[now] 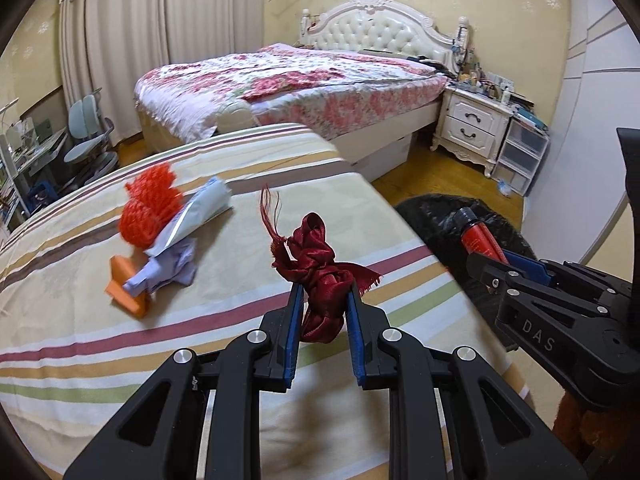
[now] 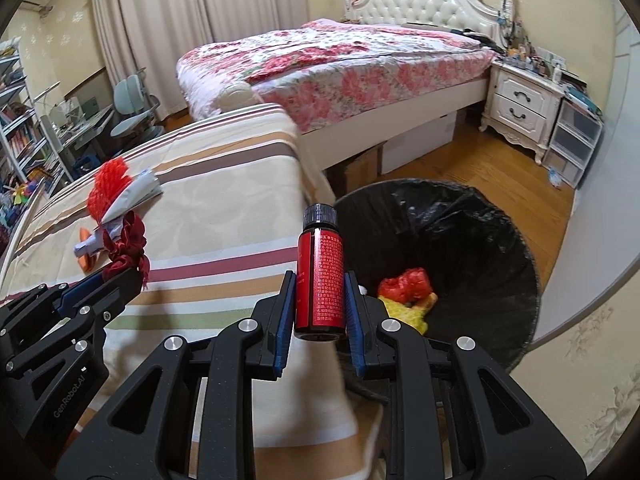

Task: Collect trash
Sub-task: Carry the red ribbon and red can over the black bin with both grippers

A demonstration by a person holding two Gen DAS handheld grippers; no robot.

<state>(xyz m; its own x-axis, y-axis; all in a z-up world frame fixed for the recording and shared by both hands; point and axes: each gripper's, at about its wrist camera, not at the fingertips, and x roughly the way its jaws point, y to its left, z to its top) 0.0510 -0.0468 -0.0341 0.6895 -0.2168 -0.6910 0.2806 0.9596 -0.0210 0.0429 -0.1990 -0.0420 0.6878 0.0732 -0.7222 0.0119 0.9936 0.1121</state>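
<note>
My left gripper [image 1: 325,294] is shut on a crumpled dark red ribbon [image 1: 320,264], held above the striped bedcover [image 1: 200,344]; the ribbon [image 2: 126,246] also shows at the left of the right wrist view. My right gripper [image 2: 320,284] is shut on a small red bottle [image 2: 320,280] with a black cap, upright, at the near rim of a black-lined trash bin [image 2: 480,248]. The bottle [image 1: 478,240] and bin [image 1: 432,216] appear at right in the left wrist view. On the bedcover lie an orange net [image 1: 150,208], a pale blue wrapper [image 1: 200,212], crumpled lilac paper [image 1: 168,268] and an orange piece [image 1: 126,290].
Red and yellow trash [image 2: 408,292] lies in the bin. A floral bed [image 1: 304,84] stands beyond, with a white nightstand [image 1: 472,124] and plastic drawers [image 1: 524,152] at right. A desk and chair [image 1: 88,136] stand at far left. Wooden floor [image 2: 500,176] surrounds the bin.
</note>
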